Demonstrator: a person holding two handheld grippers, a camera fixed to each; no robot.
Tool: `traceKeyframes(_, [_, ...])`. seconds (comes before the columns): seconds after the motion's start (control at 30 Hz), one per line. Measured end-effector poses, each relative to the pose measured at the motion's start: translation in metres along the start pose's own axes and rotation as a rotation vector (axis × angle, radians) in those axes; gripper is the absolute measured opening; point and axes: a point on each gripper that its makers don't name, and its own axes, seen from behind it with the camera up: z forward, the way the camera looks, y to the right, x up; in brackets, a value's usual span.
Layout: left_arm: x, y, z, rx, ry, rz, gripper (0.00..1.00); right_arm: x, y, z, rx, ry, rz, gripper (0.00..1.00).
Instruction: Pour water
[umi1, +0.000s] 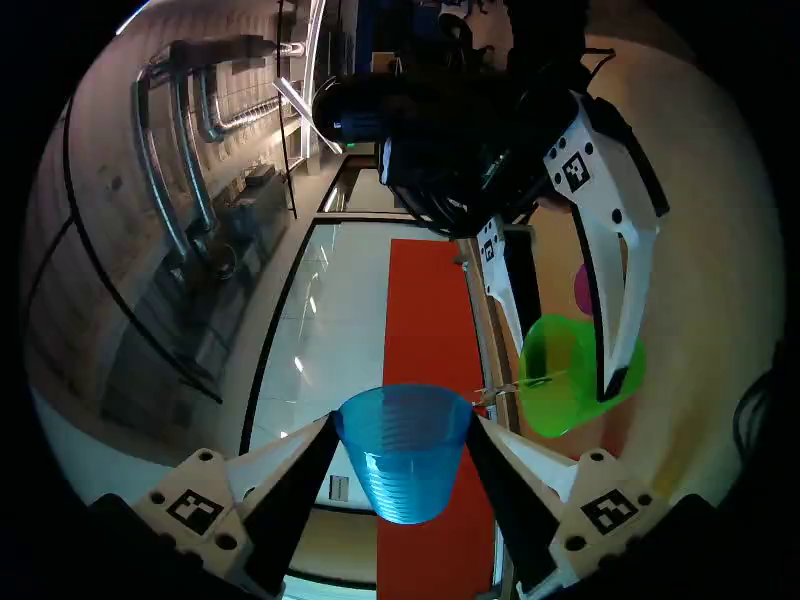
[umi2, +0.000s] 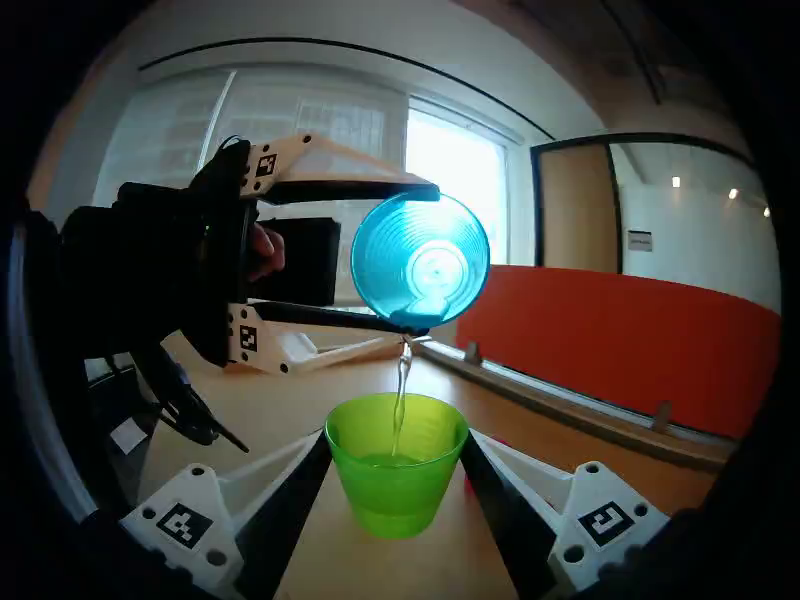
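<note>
left gripper (umi1: 403, 430): both fingers press against the sides of the blue cup (umi1: 405, 465), pinching it between them.
blue cup: in the right gripper view it is tipped onto its side with the mouth facing the camera. its lower rim is just above the green cup (umi2: 397, 475), and the two are not touching.
water (umi2: 402, 385): a thin stream runs from the blue cup's lower rim down into the green cup.
right gripper (umi2: 397, 445): its fingers are closed on the green cup from both sides and hold it upright.
green cup: it sits between the right gripper's fingers, directly under the blue cup's rim, with some water lying in it. in the left gripper view it shows to the right, beyond the blue cup.
hand (umi2: 262, 250): a bit of a finger shows at the left gripper's dark body.
table (umi2: 300, 400): a wooden top lies below both cups.
red partition (umi2: 640, 330): it stands along the table's far edge, behind the cups.
window (umi2: 455, 170): bright, behind the blue cup.
</note>
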Motion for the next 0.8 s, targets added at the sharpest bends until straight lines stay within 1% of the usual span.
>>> traceKeyframes(0.27, [0.0012,-0.0031,-0.0032,0.004,0.001,0.016,0.89,0.0006,0.0007,0.0004,-0.001,0.001,-0.001,0.92])
traceKeyframes(0.8, [0.0056,0.0025,-0.0003,0.002,0.007,0.068,0.89,0.0018,0.0027,-0.0028,-0.007,0.005,-0.002,0.92])
